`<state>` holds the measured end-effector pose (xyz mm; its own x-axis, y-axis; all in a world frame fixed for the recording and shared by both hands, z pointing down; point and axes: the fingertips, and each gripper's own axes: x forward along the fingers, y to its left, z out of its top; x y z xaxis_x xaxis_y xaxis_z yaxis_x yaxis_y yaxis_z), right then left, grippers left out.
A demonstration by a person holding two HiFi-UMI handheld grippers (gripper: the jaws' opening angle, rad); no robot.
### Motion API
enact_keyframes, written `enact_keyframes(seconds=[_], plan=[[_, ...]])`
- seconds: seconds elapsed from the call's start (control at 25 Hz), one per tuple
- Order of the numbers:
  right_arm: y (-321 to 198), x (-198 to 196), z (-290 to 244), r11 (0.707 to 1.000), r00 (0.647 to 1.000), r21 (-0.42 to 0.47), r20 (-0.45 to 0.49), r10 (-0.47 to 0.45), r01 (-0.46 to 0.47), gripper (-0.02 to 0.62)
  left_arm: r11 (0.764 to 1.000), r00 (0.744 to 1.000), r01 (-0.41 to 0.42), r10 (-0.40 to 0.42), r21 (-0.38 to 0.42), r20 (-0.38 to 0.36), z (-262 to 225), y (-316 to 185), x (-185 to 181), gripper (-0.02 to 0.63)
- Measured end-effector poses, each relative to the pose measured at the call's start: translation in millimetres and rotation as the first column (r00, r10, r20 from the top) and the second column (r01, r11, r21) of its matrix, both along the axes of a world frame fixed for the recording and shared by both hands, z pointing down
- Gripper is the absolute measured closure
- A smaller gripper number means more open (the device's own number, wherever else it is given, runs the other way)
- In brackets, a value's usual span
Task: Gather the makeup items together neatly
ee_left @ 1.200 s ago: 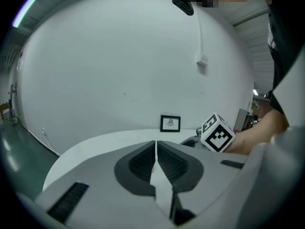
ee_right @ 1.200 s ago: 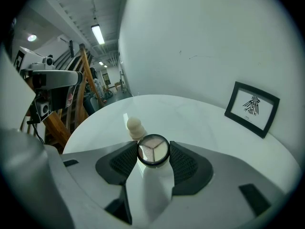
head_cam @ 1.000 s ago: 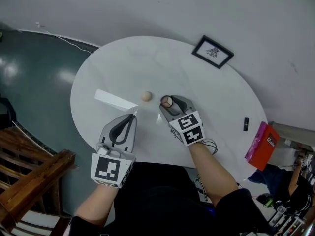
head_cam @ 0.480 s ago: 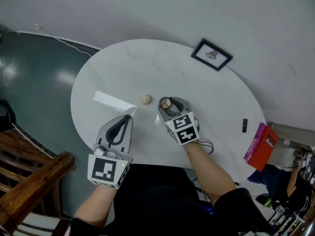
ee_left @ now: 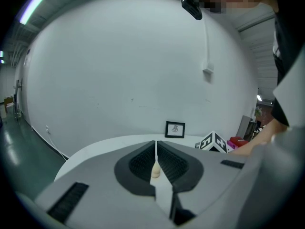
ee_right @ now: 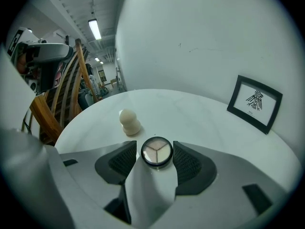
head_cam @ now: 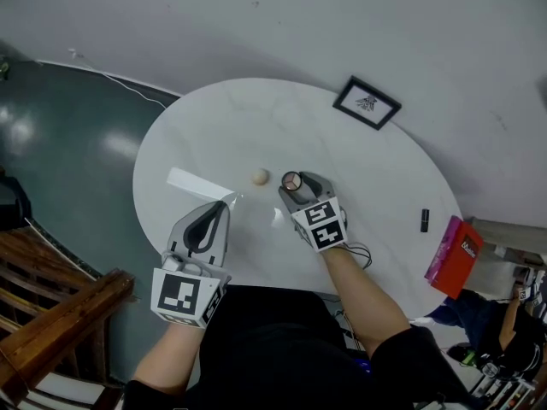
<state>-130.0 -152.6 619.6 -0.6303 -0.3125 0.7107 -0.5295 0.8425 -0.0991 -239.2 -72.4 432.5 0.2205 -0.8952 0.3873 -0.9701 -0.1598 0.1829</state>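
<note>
**A:** What is the setting?

**B:** A white oval table (head_cam: 359, 152) stands on a glossy dark floor (head_cam: 77, 135) against a pale wall (head_cam: 342, 24). Wooden furniture (head_cam: 51, 314) stands beyond the rim at 8 o'clock.

**A:** And the count?

**B:** One of each. A beige sponge (head_cam: 260, 177) lies near the middle. A round compact (ee_right: 156, 151) is just at its 3 o'clock. A white flat box (head_cam: 198, 182) lies at 9 o'clock and a black tube (head_cam: 424, 219) at 3 o'clock by the rim. A framed picture (head_cam: 367, 102) lies at 1 o'clock. A pink box (head_cam: 453, 250) sits past the rim at 4 o'clock.

**A:** And the grippers?

**B:** There are two. The right gripper (head_cam: 295, 186) pinches the compact between its pads. The left gripper (head_cam: 227, 205) has its jaws pressed together, with the tips just beside the white box's near end. I cannot tell whether they touch it.

**A:** Where is there room to move?

**B:** The widest bare stretch of tabletop runs from 10 to 12 o'clock. The tube and the picture sit close to the edge.
</note>
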Motion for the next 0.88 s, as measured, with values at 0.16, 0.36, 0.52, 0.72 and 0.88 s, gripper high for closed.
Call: enact_keyframes(seconds=[0.16, 0.36, 0.52, 0.72, 0.88], plan=[[3, 5, -8, 1.0, 1.0, -0.016, 0.005, 0.02, -0.02, 0.374, 0.999, 1.0, -0.009, 0.008, 0.035, 0.02, -12, 4, -3, 0.583], [-3, 16, -34, 0.996, 0.995, 0.026, 0.038, 0.087, -0.088, 0.376, 0.998, 1.0, -0.015, 0.014, 0.056, 0.019, -23, 11, -6, 0.584], [-7, 27, -65, 0.988, 0.988, 0.077, 0.081, 0.131, -0.137, 0.376, 0.997, 1.0, -0.028, 0.027, 0.077, 0.013, -30, 16, -6, 0.584], [-6, 43, -106, 0.973, 0.977, 0.133, 0.125, 0.174, -0.19, 0.376, 0.992, 0.998, -0.066, 0.065, 0.104, 0.009, -39, 21, 0, 0.583], [2, 50, -142, 0.957, 0.966, 0.184, 0.17, 0.195, -0.226, 0.377, 0.987, 0.995, -0.101, 0.1, 0.127, 0.017, -47, 23, 6, 0.583]])
